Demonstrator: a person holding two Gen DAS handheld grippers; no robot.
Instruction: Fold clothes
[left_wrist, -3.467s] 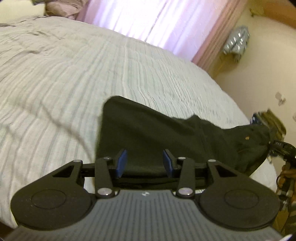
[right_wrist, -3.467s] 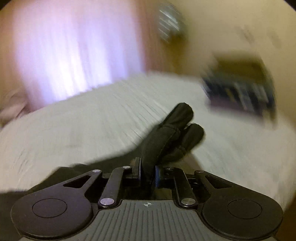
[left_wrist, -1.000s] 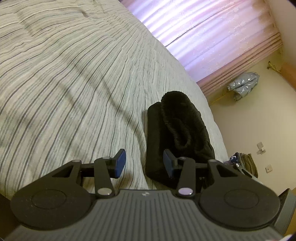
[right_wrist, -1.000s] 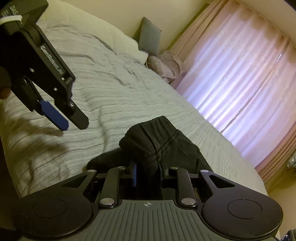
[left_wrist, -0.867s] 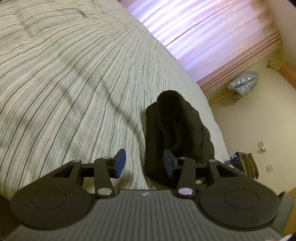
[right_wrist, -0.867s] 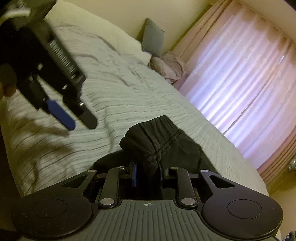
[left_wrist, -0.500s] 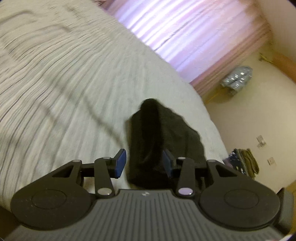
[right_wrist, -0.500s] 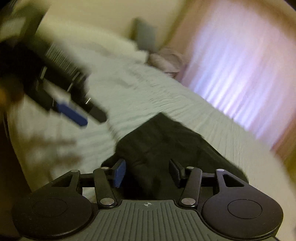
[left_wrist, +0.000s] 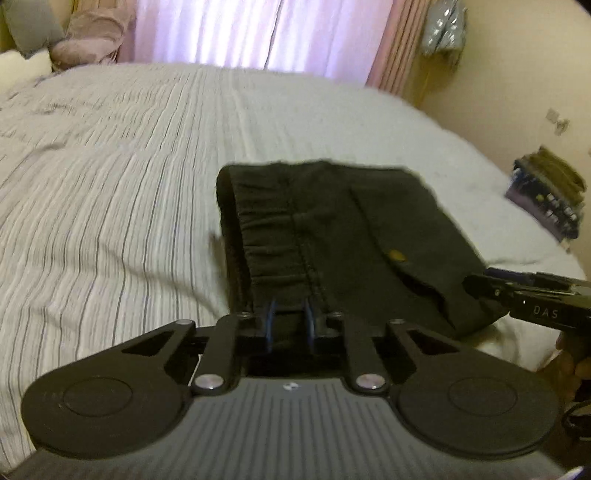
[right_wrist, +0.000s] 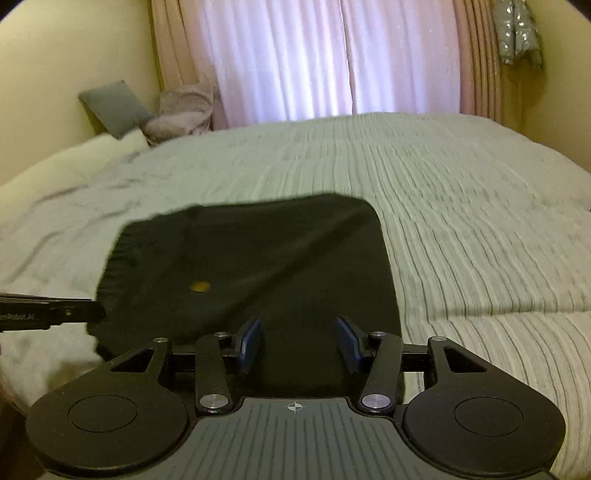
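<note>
Folded black pants lie on the striped bed cover, elastic waistband on the left side, a small yellow button on top. My left gripper is shut on the near edge of the waistband. In the right wrist view the pants lie flat as a dark rectangle. My right gripper is open over their near edge, holding nothing. The right gripper's tip shows at the pants' right corner in the left wrist view; the left gripper's tip shows at the left edge in the right wrist view.
Grey and pink pillows lie at the bed's head on the left. Pink curtains hang behind the bed. A stack of folded clothes sits at the right by the wall. A silver garment hangs in the corner.
My right gripper has let go of the pants and opened. My left gripper has closed on the waistband edge. The pants now lie flat on the bed.
</note>
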